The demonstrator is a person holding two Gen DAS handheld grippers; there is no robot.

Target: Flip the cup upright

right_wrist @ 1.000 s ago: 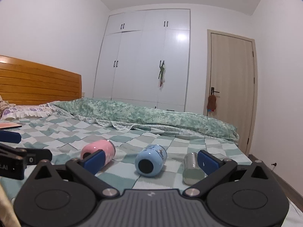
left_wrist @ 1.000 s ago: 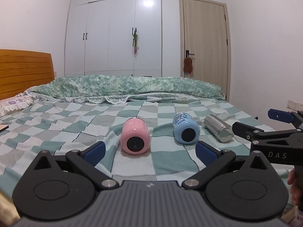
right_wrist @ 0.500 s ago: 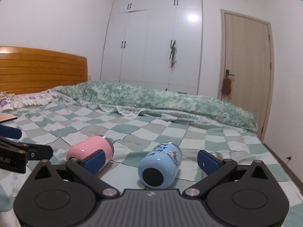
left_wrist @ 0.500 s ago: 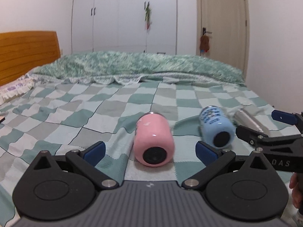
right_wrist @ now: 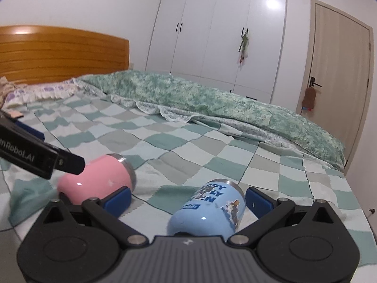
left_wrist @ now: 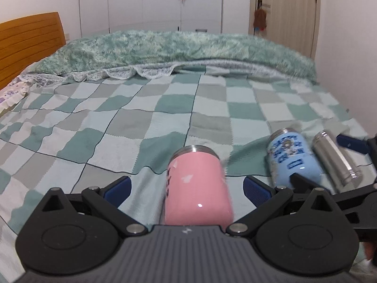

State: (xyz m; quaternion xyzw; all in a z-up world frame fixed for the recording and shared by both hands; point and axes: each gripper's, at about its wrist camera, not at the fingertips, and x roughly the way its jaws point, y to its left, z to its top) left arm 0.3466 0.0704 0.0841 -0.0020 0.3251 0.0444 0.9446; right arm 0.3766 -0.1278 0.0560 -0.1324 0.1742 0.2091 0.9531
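Three cups lie on their sides on the checked bedspread. The pink cup (left_wrist: pixel 196 188) lies between the open fingers of my left gripper (left_wrist: pixel 187 188), its steel rim pointing away; the pads do not touch it. It also shows in the right wrist view (right_wrist: pixel 99 179). The blue printed cup (right_wrist: pixel 212 210) lies between the open fingers of my right gripper (right_wrist: pixel 187 199), untouched. It also shows in the left wrist view (left_wrist: pixel 292 160), with the steel cup (left_wrist: pixel 334 158) to its right.
A rumpled green quilt (left_wrist: pixel 179 49) lies across the far side of the bed. A wooden headboard (right_wrist: pixel 61 52) stands at the left. White wardrobes (right_wrist: pixel 212 30) and a door (right_wrist: pixel 339 70) are behind. The bed's right edge (right_wrist: pixel 358 212) is near the blue cup.
Both grippers have moved forward and down. The pink cup now lies between the left fingers and the blue cup between the right fingers. The cups have not moved.
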